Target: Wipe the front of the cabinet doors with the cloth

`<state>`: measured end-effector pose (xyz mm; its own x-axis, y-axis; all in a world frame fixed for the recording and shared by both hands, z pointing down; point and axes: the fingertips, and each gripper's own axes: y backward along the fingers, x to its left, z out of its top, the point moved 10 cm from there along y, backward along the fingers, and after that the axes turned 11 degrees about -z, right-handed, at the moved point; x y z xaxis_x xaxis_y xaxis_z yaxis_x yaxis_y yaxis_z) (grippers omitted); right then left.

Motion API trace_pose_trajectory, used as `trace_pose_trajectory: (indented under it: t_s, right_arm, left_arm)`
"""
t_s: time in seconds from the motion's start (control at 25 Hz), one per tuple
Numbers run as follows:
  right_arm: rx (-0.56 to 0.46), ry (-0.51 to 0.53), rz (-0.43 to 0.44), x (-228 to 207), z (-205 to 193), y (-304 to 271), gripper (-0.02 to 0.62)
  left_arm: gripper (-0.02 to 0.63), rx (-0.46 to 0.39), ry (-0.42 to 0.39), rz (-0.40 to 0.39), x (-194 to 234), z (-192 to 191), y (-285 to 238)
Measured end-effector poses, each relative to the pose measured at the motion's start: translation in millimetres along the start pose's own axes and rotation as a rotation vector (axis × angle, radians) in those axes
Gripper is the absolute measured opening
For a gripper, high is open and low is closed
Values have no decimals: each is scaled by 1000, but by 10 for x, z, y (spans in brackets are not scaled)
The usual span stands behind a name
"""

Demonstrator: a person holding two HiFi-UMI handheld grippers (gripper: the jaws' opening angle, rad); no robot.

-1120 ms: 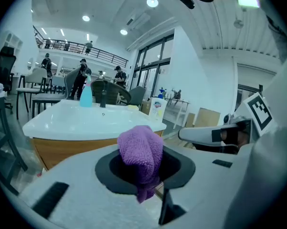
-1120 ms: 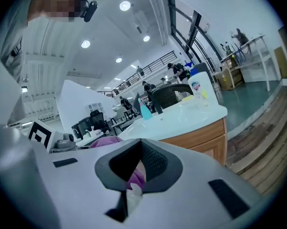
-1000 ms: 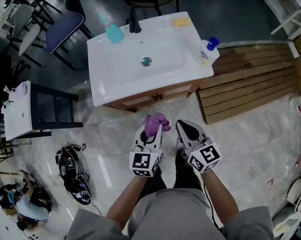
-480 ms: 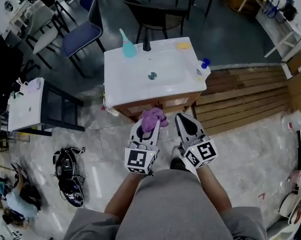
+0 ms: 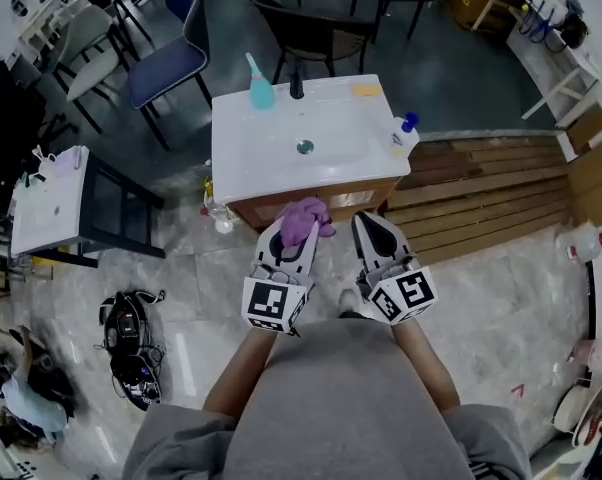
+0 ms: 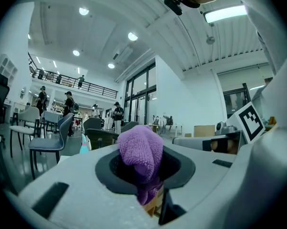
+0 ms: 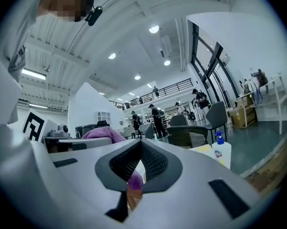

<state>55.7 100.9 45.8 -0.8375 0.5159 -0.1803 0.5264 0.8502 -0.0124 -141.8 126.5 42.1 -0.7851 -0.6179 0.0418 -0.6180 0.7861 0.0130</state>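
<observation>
Looking from your left, your left gripper point(image 5: 297, 238) has its jaws clamped on the purple cloth point(image 5: 304, 217), which bunches out past the tips, near the wooden cabinet doors point(image 5: 359, 199). Just beside it, your right gripper point(image 5: 374, 230) is closed on nothing.

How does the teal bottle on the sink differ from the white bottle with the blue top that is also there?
Colour: the teal bottle is teal with a slim neck, while the white bottle is white with a blue pump top and a label.
Place: the teal bottle stands at the back left of the sink, beside the black tap; the white bottle stands at the right rim.
Both stand upright on the sink top.
</observation>
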Motion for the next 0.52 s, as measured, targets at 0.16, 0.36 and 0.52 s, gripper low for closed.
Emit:
trace_pose_trajectory:
  t_s: [0.16, 0.36, 0.52]
  right_arm:
    - [-2, 0, -3, 20, -8, -22, 8]
    - [-6, 4, -1, 47, -5, -55, 8]
    - [-7, 12, 8, 81, 2, -70, 8]
  left_arm:
    - [91, -7, -6, -1, 55, 7, 25]
    - [91, -11, -11, -9, 92, 19, 34]
    - [92, -10, -8, -10, 108, 10, 51]
